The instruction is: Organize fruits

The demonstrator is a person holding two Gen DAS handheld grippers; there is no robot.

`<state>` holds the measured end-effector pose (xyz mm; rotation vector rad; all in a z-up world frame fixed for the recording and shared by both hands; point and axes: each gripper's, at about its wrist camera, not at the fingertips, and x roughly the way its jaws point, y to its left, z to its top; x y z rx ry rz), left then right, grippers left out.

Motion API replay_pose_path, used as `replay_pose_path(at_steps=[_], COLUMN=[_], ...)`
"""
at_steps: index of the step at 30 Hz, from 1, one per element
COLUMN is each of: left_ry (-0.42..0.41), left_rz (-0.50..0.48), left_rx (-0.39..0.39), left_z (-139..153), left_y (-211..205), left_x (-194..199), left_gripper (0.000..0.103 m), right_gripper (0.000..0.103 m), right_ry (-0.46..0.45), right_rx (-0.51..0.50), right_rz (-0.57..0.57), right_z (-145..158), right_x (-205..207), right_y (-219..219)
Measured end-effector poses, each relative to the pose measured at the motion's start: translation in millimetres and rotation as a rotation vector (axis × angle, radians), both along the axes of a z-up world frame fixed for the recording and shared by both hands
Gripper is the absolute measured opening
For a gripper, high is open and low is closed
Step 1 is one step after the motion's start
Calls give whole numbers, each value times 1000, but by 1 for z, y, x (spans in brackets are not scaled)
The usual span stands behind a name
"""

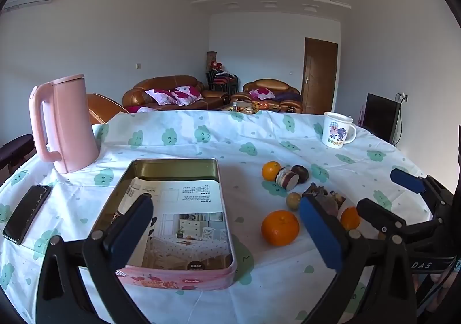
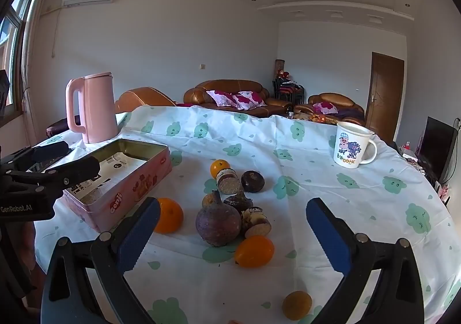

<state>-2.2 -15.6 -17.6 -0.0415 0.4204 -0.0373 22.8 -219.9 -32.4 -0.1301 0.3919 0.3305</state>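
Observation:
A pink tin box point(image 1: 178, 273) lined with a printed paper sits on the clothed table; it also shows in the right wrist view point(image 2: 129, 191). Fruits lie in a loose group right of it: oranges point(image 1: 280, 227) point(image 2: 168, 216), a big dark purple fruit point(image 2: 218, 221), cut halves point(image 1: 286, 179) point(image 2: 229, 181) and small brown fruits point(image 1: 293, 200). My left gripper point(image 1: 227, 226) is open and empty, above the tin's near right corner. My right gripper point(image 2: 233, 230) is open and empty, just in front of the fruit group; it also shows in the left wrist view point(image 1: 386, 194).
A pink kettle point(image 1: 64, 125) stands behind the tin on the left. A phone point(image 1: 27, 213) lies at the left edge. A white cartoon mug point(image 2: 353, 145) stands at the back right. Sofas and a door are beyond the table.

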Motion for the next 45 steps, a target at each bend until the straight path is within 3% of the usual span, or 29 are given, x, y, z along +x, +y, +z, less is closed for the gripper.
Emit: replay_pose_path(at_steps=[33,45], left_ry=[9,34], left_rz=[-4,-16], left_rx=[-4,-6], left_z=[-3,-12], left_y=[1,-6], left_x=[0,5], left_gripper=[103,103], right_gripper=[102,102], right_ry=[-21,-42], right_rx=[-13,-42], right_rz=[2,-37], right_z=[-1,-13], right_x=[-2,-2], right_y=[3,-15])
